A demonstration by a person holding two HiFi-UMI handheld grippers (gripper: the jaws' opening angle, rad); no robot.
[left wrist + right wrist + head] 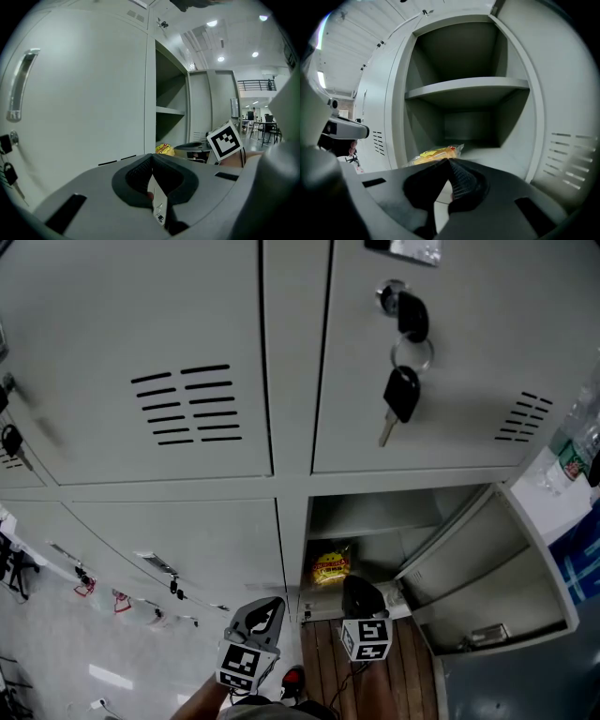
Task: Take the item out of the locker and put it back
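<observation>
A yellow snack packet (330,568) lies on the floor of the open lower locker (375,512). In the right gripper view the packet (433,154) sits just past the jaw tips. My right gripper (354,583) reaches into the locker opening. Its jaws are closed together (450,161) at the packet's near edge, and the contact itself is hidden behind them. My left gripper (266,608) hangs outside the locker, in front of the closed door to the left. It is shut with nothing in it (152,165). From the left gripper view the packet (164,149) shows beside the right gripper's marker cube (227,139).
The locker's door (487,582) stands swung out to the right. A shelf (464,86) spans the locker above the packet. A key bunch (403,390) hangs from the lock of the closed door above. Closed lockers (141,381) fill the left. Wooden planks (412,681) lie below.
</observation>
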